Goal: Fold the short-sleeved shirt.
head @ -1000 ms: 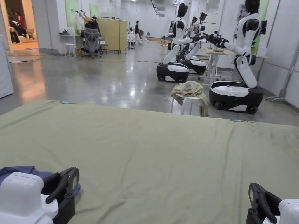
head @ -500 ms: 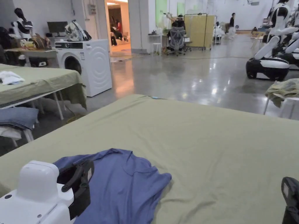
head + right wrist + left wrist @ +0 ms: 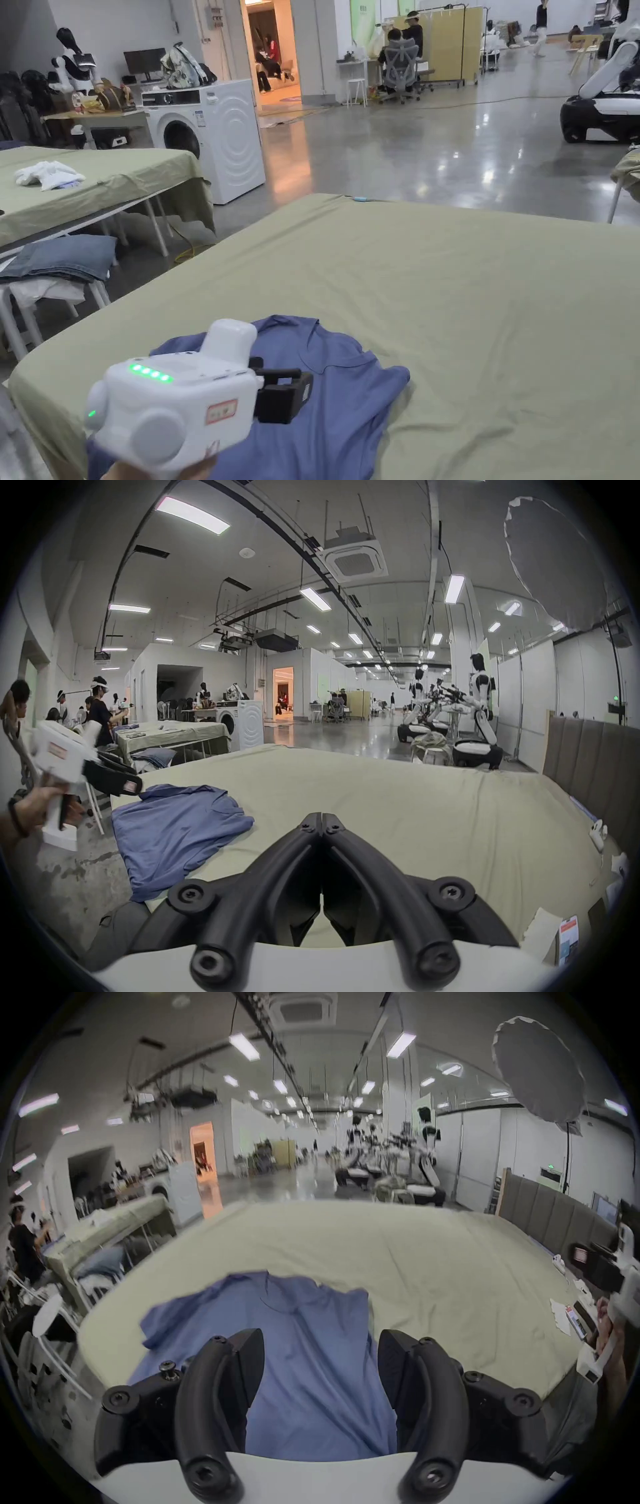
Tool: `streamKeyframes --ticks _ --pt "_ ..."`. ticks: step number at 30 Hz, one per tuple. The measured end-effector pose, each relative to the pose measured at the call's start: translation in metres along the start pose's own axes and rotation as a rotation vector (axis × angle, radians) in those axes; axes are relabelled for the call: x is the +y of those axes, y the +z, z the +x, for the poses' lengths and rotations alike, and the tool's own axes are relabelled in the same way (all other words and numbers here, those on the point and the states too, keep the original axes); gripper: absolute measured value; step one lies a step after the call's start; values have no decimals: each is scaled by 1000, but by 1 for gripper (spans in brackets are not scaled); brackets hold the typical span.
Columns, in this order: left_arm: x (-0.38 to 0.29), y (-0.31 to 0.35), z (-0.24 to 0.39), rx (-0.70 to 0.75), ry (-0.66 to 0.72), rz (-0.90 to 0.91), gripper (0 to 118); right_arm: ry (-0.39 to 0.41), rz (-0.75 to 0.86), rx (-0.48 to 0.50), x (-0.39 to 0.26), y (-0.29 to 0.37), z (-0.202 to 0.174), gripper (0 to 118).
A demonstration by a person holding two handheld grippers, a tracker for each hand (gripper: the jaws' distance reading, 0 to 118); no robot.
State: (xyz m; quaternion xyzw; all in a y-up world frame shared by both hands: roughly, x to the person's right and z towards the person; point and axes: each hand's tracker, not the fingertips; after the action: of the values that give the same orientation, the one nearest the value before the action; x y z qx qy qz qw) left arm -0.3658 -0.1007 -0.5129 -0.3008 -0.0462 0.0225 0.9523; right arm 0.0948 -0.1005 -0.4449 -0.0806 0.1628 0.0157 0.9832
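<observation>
Left gripper view: left claw (image 3: 320, 1369) released, hovering above crumpled blue shirt (image 3: 298, 1338) at the desk (image 3: 433, 1262) corner; right claw (image 3: 322, 821) clenched empty, well right of it; risk, seemingly: overhanging hem drags shirt off.

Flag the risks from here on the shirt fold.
1. The shirt lies bunched at the table corner, its lower part over the near edge; a pull could drag it off.
2. The left gripper is open above the crumpled cloth; closing here might pinch several layers.
3. The right gripper is shut and well off to the side, so it can't yet help spread the shirt.
</observation>
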Motion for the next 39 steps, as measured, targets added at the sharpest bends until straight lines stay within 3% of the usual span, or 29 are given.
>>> streamKeyframes --ticks 6,12,16,20,22,23,24,29,33,39 --pt "17 -126 -39 27 32 -222 68 -10 -82 -53 -14 -6 19 0" --pt "4 -206 -71 38 174 -404 68 -16 -164 -78 -29 -15 34 0" --pt "8 -197 -66 45 183 -378 66 -37 -197 -74 -38 -17 38 0" --pt "5 -202 -48 104 64 -380 63 -79 -221 -56 -46 -17 40 0" --pt "6 -198 -42 74 72 -355 47 -77 -222 -52 -48 -14 40 0" --pt "6 -199 -40 150 59 -356 21 -76 -223 -48 -48 -12 40 0" --pt "5 -200 -43 109 94 -368 5 -75 -225 -47 -48 -11 41 0" --pt "21 -168 -63 66 315 -226 4 -38 -210 -50 -44 8 46 0" --pt "87 -129 -61 145 200 -97 4 -30 -201 -68 -42 22 55 0" --pt "206 -71 -36 185 71 134 4 -124 -146 -146 -46 42 75 0"
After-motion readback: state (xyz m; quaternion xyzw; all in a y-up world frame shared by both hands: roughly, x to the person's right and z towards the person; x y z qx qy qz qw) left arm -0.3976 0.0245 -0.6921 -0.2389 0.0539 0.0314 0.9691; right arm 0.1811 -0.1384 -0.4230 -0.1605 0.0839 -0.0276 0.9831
